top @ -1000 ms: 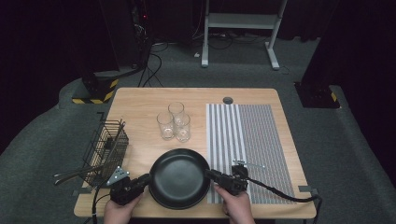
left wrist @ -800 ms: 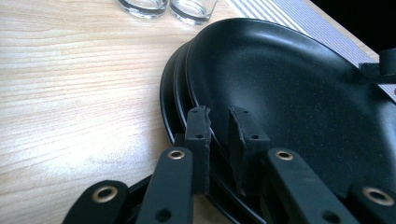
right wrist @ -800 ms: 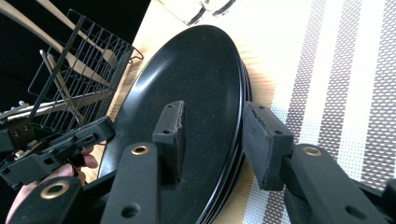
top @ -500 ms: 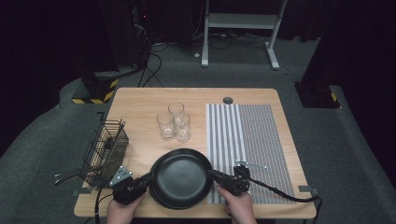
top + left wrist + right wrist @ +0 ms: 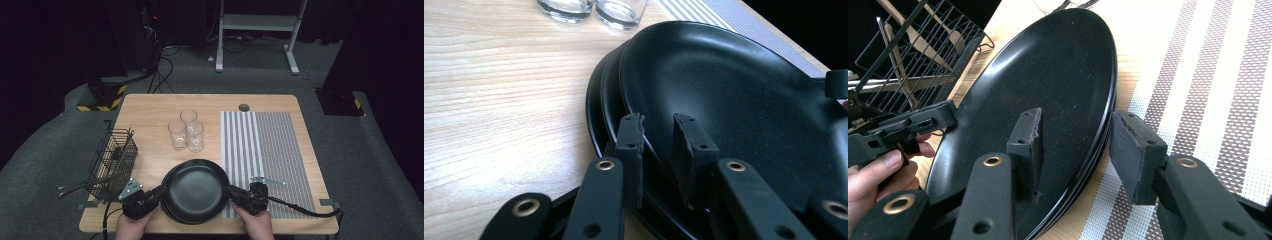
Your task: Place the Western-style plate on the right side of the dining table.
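A stack of black plates [image 5: 195,190] lies at the table's front edge, partly on a striped mat. The top plate [image 5: 734,100] sits a little off the lower ones. My left gripper [image 5: 161,193] is at the stack's left rim. Its jaws [image 5: 659,127] have just been opening and now stand apart, with the top plate's rim between the pads and a gap showing. My right gripper [image 5: 231,192] is at the right rim. One pad [image 5: 1028,145] lies on the top plate's face [image 5: 1038,80] and the other against the stack's outer edge.
A black wire basket [image 5: 116,160] with utensils stands left of the plates, close to my left hand [image 5: 878,175]. Three clear glasses [image 5: 187,132] cluster just behind the stack. The striped mat [image 5: 265,145] covers the right half, with a small metal piece [image 5: 267,181] on it.
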The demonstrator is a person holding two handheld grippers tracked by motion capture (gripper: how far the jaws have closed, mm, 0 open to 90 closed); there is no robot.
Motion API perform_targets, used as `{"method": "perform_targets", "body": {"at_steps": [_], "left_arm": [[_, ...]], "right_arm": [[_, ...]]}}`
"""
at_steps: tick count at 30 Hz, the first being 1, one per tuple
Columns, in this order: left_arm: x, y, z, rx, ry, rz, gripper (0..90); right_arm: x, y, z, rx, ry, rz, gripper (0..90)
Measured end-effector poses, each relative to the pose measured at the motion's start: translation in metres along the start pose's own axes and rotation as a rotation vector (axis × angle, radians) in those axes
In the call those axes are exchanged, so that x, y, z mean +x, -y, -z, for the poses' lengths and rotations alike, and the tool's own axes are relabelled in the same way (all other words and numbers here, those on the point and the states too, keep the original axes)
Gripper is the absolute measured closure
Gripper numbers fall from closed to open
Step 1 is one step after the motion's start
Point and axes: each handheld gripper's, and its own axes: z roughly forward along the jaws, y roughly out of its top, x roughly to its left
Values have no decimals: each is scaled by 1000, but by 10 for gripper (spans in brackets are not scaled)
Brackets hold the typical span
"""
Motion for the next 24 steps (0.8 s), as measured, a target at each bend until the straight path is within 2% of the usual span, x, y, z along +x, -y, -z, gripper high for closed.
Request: {"method": "perform_targets", "body": {"at_steps": [3, 7, 12, 21, 24], "left_arm": [[-3, 0, -3, 13, 10, -11, 742], [-7, 1, -8, 34, 30, -6, 717], [-8, 0, -9, 41, 31, -7, 714], [-10, 0, -12, 45, 18, -3, 686], [-10, 0, -12, 46, 14, -13, 685]], "right_arm": [[-1, 2, 2, -3, 8, 9, 577], [-4, 3, 4, -6, 5, 7, 593], [-5, 3, 5, -10, 9, 19, 595], [-6, 1, 3, 2, -3, -2, 600], [-6, -1, 1, 13, -3, -1, 574]]}}
